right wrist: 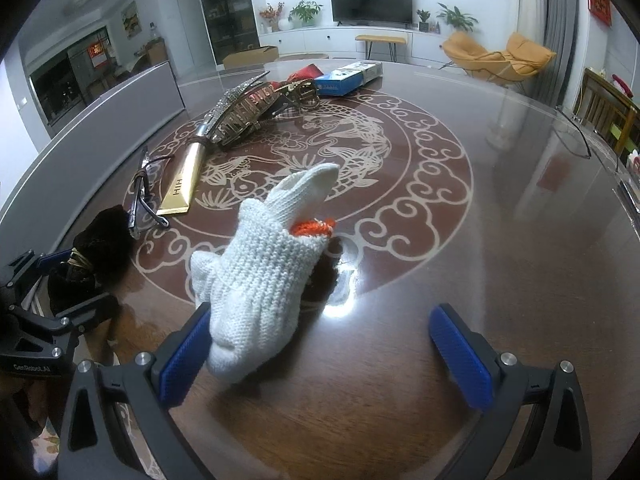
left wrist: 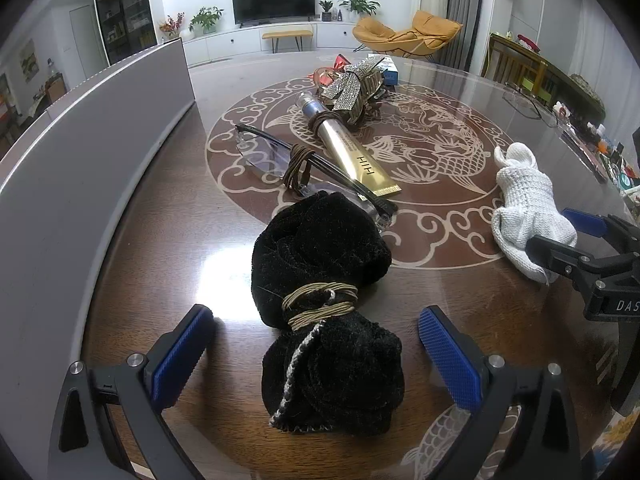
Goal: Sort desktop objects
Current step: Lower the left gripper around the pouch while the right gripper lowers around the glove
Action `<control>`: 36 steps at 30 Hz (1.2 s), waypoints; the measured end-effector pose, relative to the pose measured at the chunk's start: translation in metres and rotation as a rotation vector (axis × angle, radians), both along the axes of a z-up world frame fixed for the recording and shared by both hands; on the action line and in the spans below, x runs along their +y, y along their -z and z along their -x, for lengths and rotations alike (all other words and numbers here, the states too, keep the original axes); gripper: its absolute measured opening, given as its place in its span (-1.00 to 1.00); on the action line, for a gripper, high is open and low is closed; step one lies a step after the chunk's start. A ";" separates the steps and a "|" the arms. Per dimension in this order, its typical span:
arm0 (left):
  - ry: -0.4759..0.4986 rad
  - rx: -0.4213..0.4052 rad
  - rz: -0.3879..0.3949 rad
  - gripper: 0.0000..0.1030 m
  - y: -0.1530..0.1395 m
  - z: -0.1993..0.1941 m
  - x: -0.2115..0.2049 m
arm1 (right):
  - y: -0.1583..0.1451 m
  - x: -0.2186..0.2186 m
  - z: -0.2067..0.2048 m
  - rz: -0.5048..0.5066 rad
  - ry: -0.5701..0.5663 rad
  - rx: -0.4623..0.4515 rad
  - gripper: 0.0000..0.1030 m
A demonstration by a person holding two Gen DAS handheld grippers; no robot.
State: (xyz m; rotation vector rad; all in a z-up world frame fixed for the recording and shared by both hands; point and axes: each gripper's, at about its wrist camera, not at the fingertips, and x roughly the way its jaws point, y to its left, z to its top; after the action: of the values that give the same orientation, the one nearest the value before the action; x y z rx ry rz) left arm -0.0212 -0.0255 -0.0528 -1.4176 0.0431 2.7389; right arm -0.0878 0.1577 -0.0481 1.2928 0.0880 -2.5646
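Gold tube [left wrist: 352,152] printed "HIH", right gripper [left wrist: 592,256] marked "DAS", left gripper [right wrist: 48,304] "GenRobot.AI"

We cannot read the blue box [right wrist: 348,76] label, and the white glove [right wrist: 264,276] hides most of a dark object beneath it.

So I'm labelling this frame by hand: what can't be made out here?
- Blue box: print too small in the right wrist view; a hair clip hides most of it in the left.
- Dark thing under the white glove: covered in the right wrist view, unseen in the left.
- Glasses: the black cloth bundle hides one end in the left wrist view.
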 end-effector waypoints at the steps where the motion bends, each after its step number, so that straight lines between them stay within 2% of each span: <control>1: 0.000 0.000 0.000 1.00 0.000 0.000 0.000 | 0.000 0.000 0.000 0.000 0.000 0.000 1.00; 29: 0.003 -0.002 -0.004 1.00 0.000 0.000 -0.001 | 0.000 0.000 0.000 0.000 -0.003 -0.002 1.00; 34: 0.081 -0.021 -0.002 1.00 -0.001 -0.016 -0.009 | 0.001 0.000 0.001 0.000 -0.003 -0.002 1.00; 36: 0.088 -0.017 -0.044 1.00 -0.004 -0.027 -0.018 | 0.001 0.000 0.001 0.000 -0.003 -0.002 1.00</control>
State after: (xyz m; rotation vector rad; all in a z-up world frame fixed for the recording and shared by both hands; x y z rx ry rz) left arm 0.0060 -0.0432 -0.0492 -1.3929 0.0433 2.6406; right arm -0.0884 0.1582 -0.0488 1.2935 0.0892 -2.5608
